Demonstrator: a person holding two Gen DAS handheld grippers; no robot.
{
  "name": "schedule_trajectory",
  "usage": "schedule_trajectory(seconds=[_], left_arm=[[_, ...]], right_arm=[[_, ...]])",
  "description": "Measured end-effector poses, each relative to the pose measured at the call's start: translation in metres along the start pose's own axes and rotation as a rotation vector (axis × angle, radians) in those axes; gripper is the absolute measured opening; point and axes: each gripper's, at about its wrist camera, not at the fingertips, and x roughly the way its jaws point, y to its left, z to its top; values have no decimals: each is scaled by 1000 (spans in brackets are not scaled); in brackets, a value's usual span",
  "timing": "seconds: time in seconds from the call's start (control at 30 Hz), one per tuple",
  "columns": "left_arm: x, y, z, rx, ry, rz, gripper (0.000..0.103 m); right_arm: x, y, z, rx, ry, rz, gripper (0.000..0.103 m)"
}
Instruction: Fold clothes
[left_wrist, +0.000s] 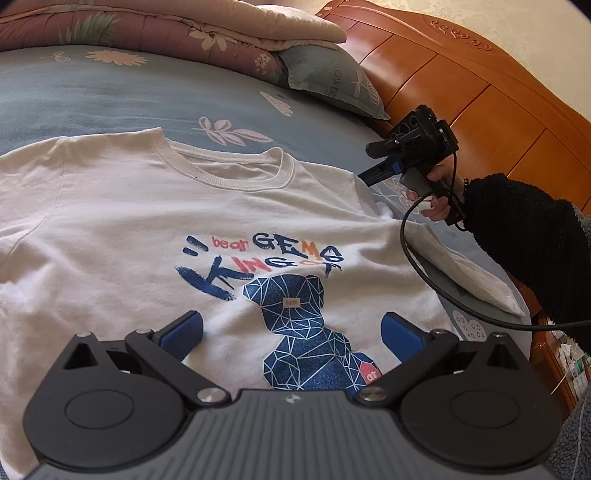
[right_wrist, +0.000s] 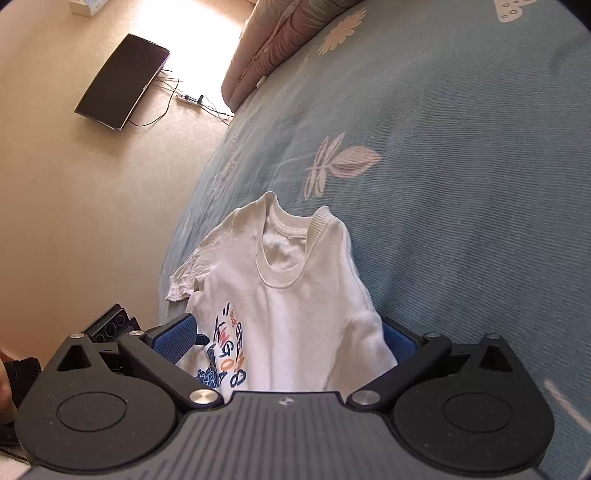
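Bedroom, with a bed under a blue floral sheet (left_wrist: 110, 92) filling most of both views. White T-shirt (left_wrist: 147, 221) spread face up on that sheet, across the middle and lower half of the left wrist frame; blue bear print and lettering at lower centre, collar toward the upper middle.

Nearest, at the bottom of the left wrist frame: left gripper (left_wrist: 291, 334), jaws spread wide, blue pads apart over the bear print, gripping nothing.

Right of centre: right gripper (left_wrist: 364, 174) in a hand (left_wrist: 436, 195) with a black sleeve (left_wrist: 524, 236), tips at the shirt's shoulder edge. From its own camera, jaws wide, shirt fabric lying between the pads (right_wrist: 177, 338); contact with the far pad hard to judge, no clamp on the cloth.

Farther back: pillow (left_wrist: 332, 85) and folded quilt (left_wrist: 166, 33) in the upper part, wooden headboard (left_wrist: 480, 81) upper right. Upper left of the right wrist frame: dark screen (right_wrist: 122, 81) on a beige wall.
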Motion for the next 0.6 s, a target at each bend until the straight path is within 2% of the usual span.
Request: schedule_trajectory(seconds=[0.13,0.2,0.27,0.33,0.4,0.43,0.5,0.53,0.6], left_arm=[[-1,-2,-2,24,3,3,102],[-2,1,-3,11,-1,-6,102],[-3,4,-3,-2,-5,-16,102],[-3,4,-4,-6,-6,-17,102],[-2,3,-3,-3,-6,-13,102],[-2,3,-3,-1,-6,-11,102],[-1,2,-3,3,-5,-8,102],[-1,2,-3,4,-5,-7,102],[-2,1,-4,4,-5,-5,102]], right_arm=[[9,0,9,-10,8,12,103],[2,-1,4,-2,3,-4,97],[-4,-6,0,15,-14,-21,83],[-9,-11,-3,30,-29,-38,76],[-8,-11,-2,24,-18,-58,73],[-7,-11,-1,22,-13,-70,66],[-8,-13,-1,26,-13,-125,42],[-9,-16,-2,24,-14,-188,4],[-9,-20,-6,23,-36,-208,3]])
